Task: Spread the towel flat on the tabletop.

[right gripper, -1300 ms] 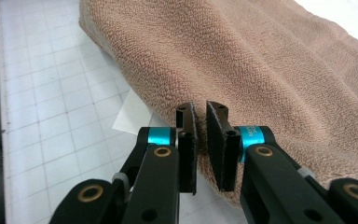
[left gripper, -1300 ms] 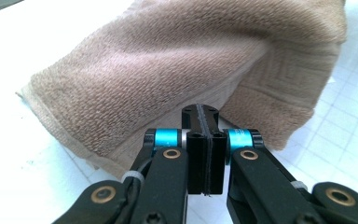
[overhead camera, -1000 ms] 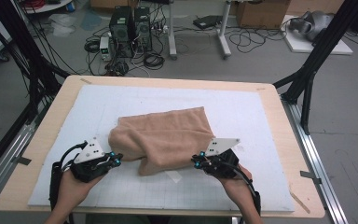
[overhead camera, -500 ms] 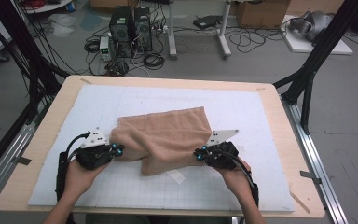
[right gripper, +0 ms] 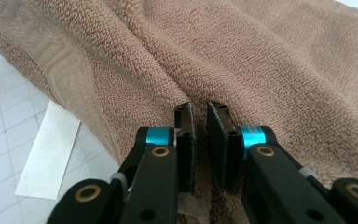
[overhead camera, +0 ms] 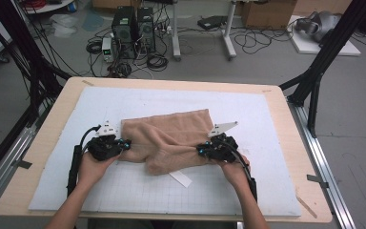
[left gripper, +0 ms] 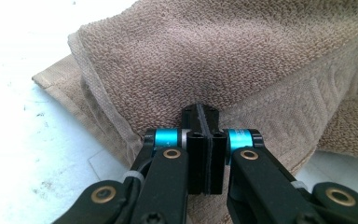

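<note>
On mat, towel lengthwise between both claws

The towel is tan cloth with a rough looped pile, matt all over, and a flatter woven band with a raised key pattern runs near its hem. Under it the mat looks smooth, pale and matt, printed with a fine grid. The table rim is light, unvarnished-looking wood. A white slip, at seven o'clock from the towel, looks like smooth paper. The left gripper is black matt plastic with glossy blue metal collars and brass-coloured rivets.
</note>
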Available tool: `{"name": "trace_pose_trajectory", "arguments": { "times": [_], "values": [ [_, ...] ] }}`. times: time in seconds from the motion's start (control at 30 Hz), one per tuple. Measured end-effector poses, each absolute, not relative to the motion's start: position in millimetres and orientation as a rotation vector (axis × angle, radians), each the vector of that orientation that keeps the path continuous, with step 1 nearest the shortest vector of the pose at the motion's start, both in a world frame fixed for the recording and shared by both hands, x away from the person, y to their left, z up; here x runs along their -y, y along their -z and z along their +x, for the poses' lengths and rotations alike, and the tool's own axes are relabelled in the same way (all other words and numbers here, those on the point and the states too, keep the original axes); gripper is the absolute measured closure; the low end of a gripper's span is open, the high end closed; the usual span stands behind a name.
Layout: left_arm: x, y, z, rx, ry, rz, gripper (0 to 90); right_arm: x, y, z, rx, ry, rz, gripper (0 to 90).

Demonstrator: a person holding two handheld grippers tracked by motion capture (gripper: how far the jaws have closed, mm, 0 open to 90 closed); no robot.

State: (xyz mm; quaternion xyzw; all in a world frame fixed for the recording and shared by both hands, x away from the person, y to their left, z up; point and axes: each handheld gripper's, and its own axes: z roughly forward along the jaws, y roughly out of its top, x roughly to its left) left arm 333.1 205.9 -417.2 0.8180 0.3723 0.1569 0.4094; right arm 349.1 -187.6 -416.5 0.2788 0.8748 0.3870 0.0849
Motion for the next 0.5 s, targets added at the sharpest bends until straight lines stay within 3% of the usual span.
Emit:
{"name": "trace_pose_trajectory", "arguments": {
  "times": [0.23, 0.5],
  "values": [
    [-209, 404, 315, -0.885, -0.413, 2.06, 77.6, 192, 406, 335, -2.589, -1.185, 0.804, 69.8],
    [-223, 395, 294, -0.839, -0.406, 2.029, 64.1, 205, 396, 314, -2.546, -1.239, 0.769, 64.9]
  ]
}}
